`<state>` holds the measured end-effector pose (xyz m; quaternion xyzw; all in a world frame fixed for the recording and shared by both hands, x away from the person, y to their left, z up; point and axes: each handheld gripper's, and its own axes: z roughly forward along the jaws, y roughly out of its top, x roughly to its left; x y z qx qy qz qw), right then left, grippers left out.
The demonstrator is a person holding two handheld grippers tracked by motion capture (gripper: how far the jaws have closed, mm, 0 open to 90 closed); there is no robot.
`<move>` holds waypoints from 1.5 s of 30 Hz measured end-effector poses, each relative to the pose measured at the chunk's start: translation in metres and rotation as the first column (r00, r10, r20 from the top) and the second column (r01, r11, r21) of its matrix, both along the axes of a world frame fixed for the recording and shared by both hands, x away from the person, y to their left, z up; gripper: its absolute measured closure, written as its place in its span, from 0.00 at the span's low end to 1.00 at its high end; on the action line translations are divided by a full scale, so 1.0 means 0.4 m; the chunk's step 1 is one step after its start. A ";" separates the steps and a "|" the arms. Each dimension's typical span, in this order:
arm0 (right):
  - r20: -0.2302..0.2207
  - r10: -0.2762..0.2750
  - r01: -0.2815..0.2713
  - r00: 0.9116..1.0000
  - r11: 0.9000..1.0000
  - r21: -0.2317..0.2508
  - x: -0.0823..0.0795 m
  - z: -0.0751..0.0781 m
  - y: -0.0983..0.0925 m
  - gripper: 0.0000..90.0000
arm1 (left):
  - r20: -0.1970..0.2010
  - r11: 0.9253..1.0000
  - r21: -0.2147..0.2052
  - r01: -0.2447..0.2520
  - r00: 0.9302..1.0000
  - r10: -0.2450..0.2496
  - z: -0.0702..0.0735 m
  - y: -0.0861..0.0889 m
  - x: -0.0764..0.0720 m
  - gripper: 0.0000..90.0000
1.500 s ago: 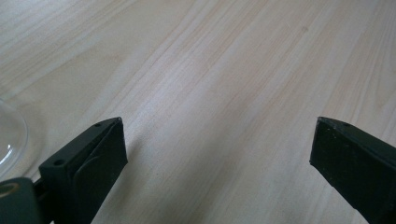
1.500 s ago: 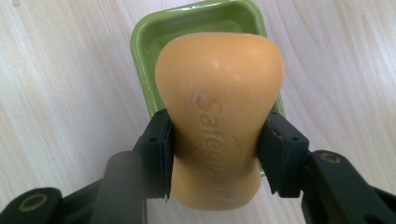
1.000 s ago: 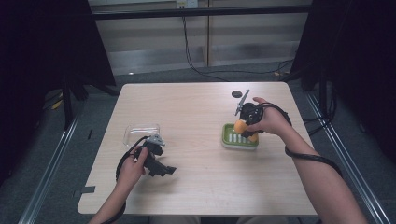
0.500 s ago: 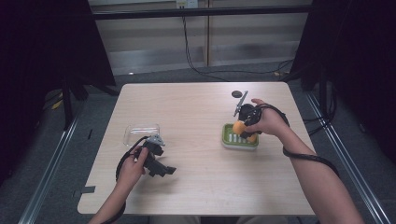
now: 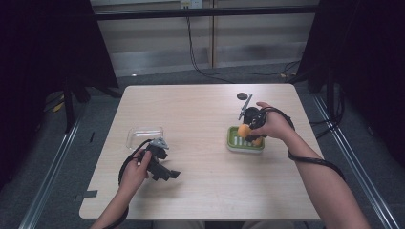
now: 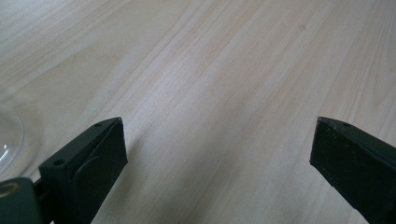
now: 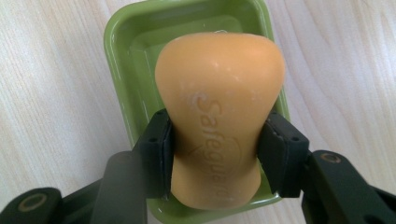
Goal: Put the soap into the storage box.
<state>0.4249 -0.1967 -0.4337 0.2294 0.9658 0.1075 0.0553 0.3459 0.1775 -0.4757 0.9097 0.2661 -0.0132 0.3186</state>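
Note:
An orange soap bar (image 7: 219, 107) with embossed lettering is pinched at its narrow waist by my right gripper (image 7: 217, 154), which is shut on it. It hangs just above a green soap dish (image 7: 126, 56). In the high view the soap bar (image 5: 244, 131) and right gripper (image 5: 250, 125) sit over the green soap dish (image 5: 234, 144) at the table's right. My left gripper (image 5: 162, 169) rests low near the table's front left, jaws wide apart. The left gripper (image 6: 217, 154) has only bare wood between its fingers.
A clear plastic tray (image 5: 144, 135) lies just beyond the left hand, and its rim (image 6: 9, 135) curves in at the left edge of the left gripper view. A small black disc (image 5: 242, 96) lies at the back right of the wooden table (image 5: 200, 114). Cables trail from both grippers.
The right gripper with the soap has shifted only slightly over the dish. The left hand has kept still.

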 end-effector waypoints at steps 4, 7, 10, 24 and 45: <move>-0.010 -0.003 0.003 1.000 1.000 0.001 0.003 -0.012 0.003 0.56 | 0.001 1.000 0.002 0.002 1.000 -0.002 0.001 0.000 0.000 0.04; -0.013 0.008 -0.008 1.000 1.000 0.001 0.006 -0.023 0.004 0.56 | 0.000 1.000 0.001 0.000 1.000 0.000 0.001 0.001 0.000 0.04; -0.018 0.000 0.000 1.000 1.000 0.003 0.007 -0.027 0.005 0.56 | 0.004 1.000 0.010 0.011 1.000 -0.011 0.001 0.004 0.003 0.04; -0.023 -0.016 0.016 1.000 1.000 0.004 0.009 -0.028 0.002 0.56 | -0.004 1.000 0.016 0.011 1.000 -0.011 -0.002 0.001 0.002 0.04; -0.018 -0.027 0.028 0.999 1.000 0.013 0.011 -0.035 0.005 0.56 | -0.006 1.000 0.013 0.003 1.000 -0.003 -0.003 -0.001 0.000 0.04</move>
